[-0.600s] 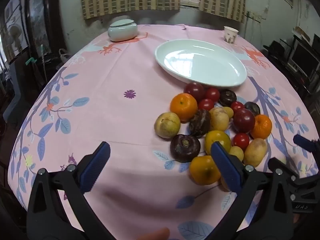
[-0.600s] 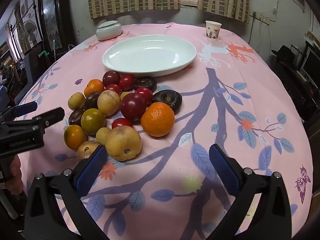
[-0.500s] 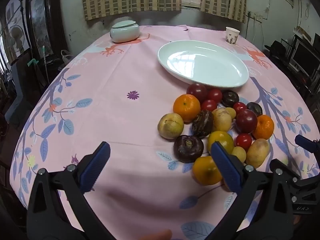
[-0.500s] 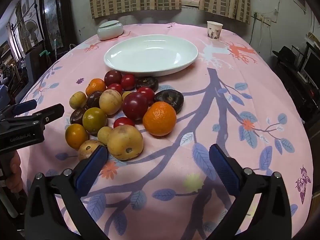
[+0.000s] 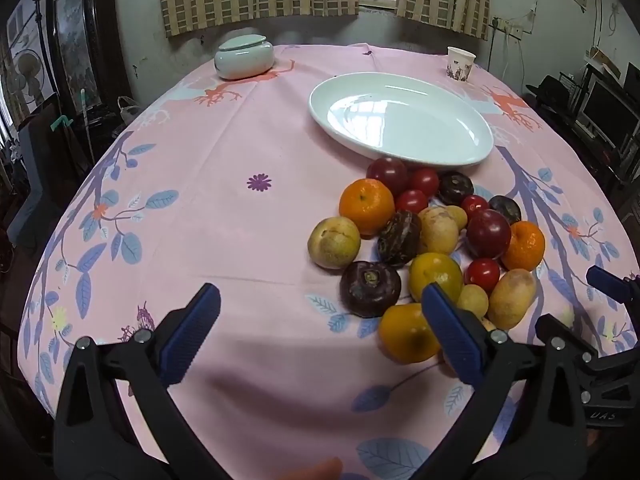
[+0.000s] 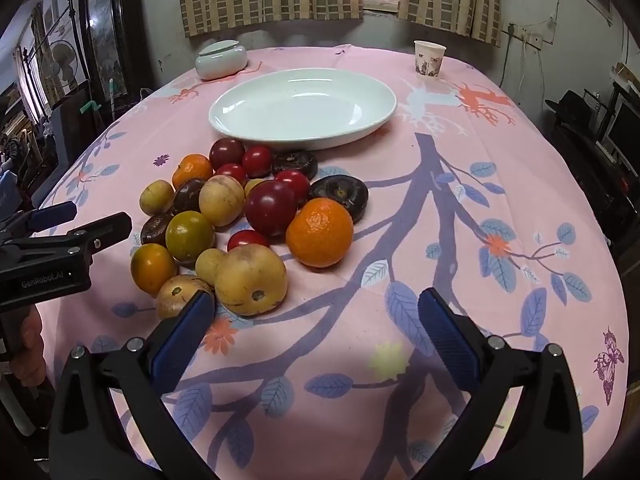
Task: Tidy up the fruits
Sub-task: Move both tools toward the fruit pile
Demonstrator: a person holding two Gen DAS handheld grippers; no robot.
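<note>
We hold the left tool (image 5: 320,320) and right tool (image 6: 316,320) spread wide, pinching nothing, above the worktop (image 5: 240,240). A fruit pile (image 6: 248,216) crowds against the white platter (image 6: 300,114); a lidded jar (image 6: 221,60) and paper cup (image 6: 429,59) stand well behind.

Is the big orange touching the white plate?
Apart. The right wrist view shows the big orange well short of the white plate, with dark fruit between.

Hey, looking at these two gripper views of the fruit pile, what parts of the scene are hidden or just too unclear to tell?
- Left wrist view: the right pad of the left gripper covers part of the fruit pile at its near edge.
- Right wrist view: the right gripper hides part of the nearest brownish fruit.
- Both views: the print on the paper cup is too small to read.
- Lidded ceramic jar: the lid hides its contents.
</note>
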